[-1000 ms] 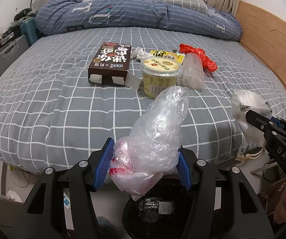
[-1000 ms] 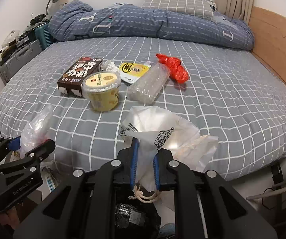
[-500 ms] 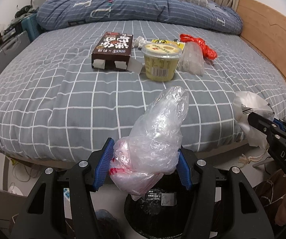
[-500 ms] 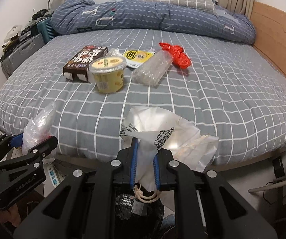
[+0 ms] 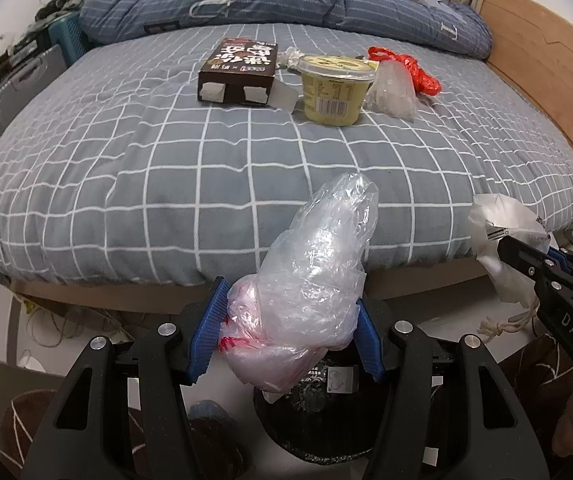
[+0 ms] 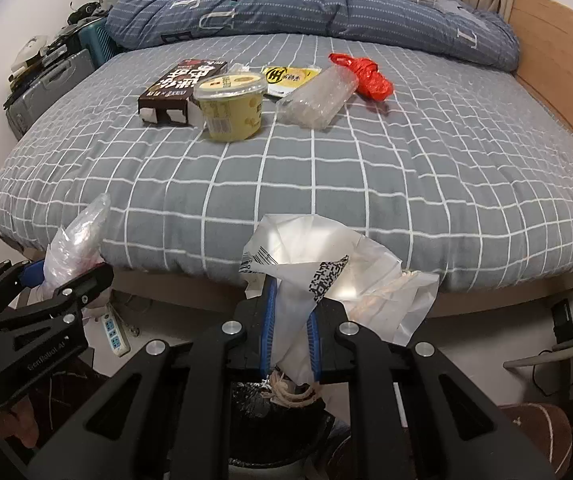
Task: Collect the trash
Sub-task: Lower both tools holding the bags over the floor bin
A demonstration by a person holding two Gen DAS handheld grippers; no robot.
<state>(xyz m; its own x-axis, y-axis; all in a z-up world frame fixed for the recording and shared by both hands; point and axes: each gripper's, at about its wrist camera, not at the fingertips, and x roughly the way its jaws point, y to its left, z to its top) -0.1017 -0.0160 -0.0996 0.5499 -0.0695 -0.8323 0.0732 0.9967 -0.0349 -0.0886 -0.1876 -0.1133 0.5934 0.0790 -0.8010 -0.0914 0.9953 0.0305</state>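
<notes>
My left gripper [image 5: 284, 334] is shut on a crumpled clear plastic bag [image 5: 314, 272] and holds it off the bed's front edge, above a black-lined bin [image 5: 318, 412]. My right gripper [image 6: 289, 336] is shut on a white paper bag [image 6: 326, 276] with string handles, also above the bin [image 6: 270, 432]. On the grey checked bed [image 5: 166, 168] lie a brown box [image 5: 240, 70], a yellow-green cup [image 5: 336, 90], a clear plastic packet [image 5: 392, 88], a red bag [image 5: 414, 70] and a yellow wrapper [image 6: 292, 76].
A blue duvet [image 5: 286, 4] is heaped at the bed's far end. A wooden bed side [image 5: 546, 72] runs along the right. Suitcases and clutter [image 5: 18, 80] stand at the left. A power strip [image 6: 116, 332] and cables lie on the floor.
Both grippers have drawn back from the bed and lower, still holding their bags. The bed's front edge and the bin below now show more fully.
</notes>
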